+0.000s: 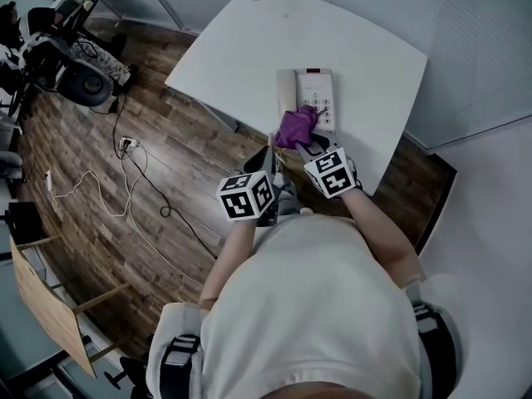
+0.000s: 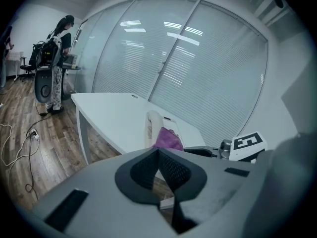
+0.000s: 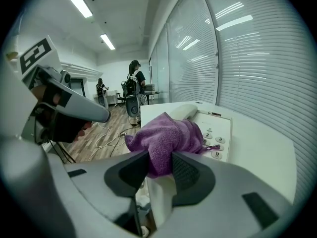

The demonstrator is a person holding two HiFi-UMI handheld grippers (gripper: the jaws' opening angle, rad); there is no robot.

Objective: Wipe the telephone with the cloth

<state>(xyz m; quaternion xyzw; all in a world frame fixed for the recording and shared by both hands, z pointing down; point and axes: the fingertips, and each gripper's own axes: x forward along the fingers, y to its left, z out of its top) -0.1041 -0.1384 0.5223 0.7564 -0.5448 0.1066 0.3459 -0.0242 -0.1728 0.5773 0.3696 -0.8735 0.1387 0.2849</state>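
A white telephone [image 1: 307, 96] lies on the white table [image 1: 241, 48], its handset on the left side and its keypad [image 3: 216, 135] toward the right. My right gripper [image 3: 159, 168] is shut on a purple cloth [image 3: 166, 140], which bunches over the near part of the telephone [image 3: 210, 124]. In the head view the cloth [image 1: 295, 126] rests at the phone's near edge, just ahead of the right gripper [image 1: 309, 146]. My left gripper [image 2: 158, 166] is shut with nothing in it, held off the table's near edge, left of the right one. The left gripper [image 1: 268, 166] points toward the telephone [image 2: 154, 125].
The wood floor left of the table carries trailing cables [image 1: 125, 185] and a power strip [image 1: 126, 144]. Office chairs and equipment [image 1: 62, 56] stand at the far left. A person stands by a desk [image 2: 55, 58] in the background. Blinds cover the glass wall [image 2: 198, 73] behind the table.
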